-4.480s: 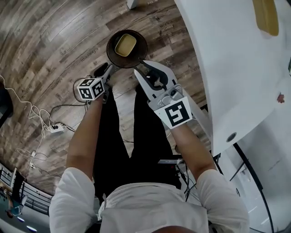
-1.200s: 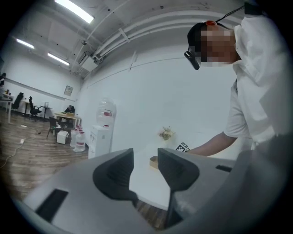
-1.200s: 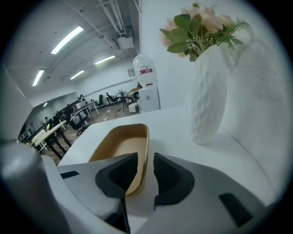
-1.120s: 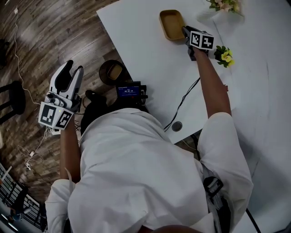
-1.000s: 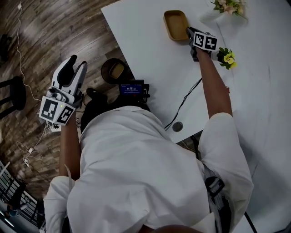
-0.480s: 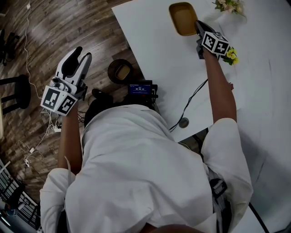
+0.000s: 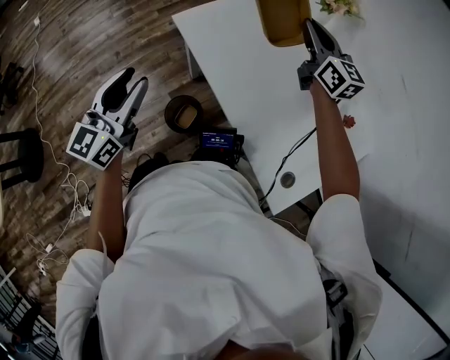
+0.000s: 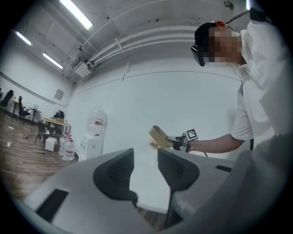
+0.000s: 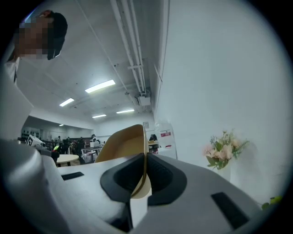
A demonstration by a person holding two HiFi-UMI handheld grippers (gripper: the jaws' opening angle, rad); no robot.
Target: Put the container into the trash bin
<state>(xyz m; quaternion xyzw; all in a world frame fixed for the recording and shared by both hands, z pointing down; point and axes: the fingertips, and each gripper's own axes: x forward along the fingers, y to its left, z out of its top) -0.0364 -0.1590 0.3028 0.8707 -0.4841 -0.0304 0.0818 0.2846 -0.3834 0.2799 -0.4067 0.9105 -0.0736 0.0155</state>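
Note:
The tan container (image 7: 283,21) hangs above the white table (image 7: 239,70), tilted on edge, with my right gripper (image 7: 310,31) shut on its rim. In the right gripper view the rim (image 9: 123,144) is pinched between the dark pads of my right gripper (image 9: 144,176). My left gripper (image 7: 131,77) stands open and empty over the wooden floor, left of the round dark trash bin (image 7: 169,114), which holds another tan container. In the left gripper view its jaws (image 8: 145,171) are apart, and the lifted container (image 8: 160,136) shows beyond them.
The bin stands on the floor by the table's near left corner. A small device with a lit screen (image 7: 219,139) sits at my waist, with a cable running over the table edge. Flowers (image 7: 336,7) stand behind the right gripper. Cables (image 7: 42,126) lie on the floor at left.
My right gripper has lifted the container off the table and raised it, tilting it on edge. The left gripper has hardly moved and stays open.

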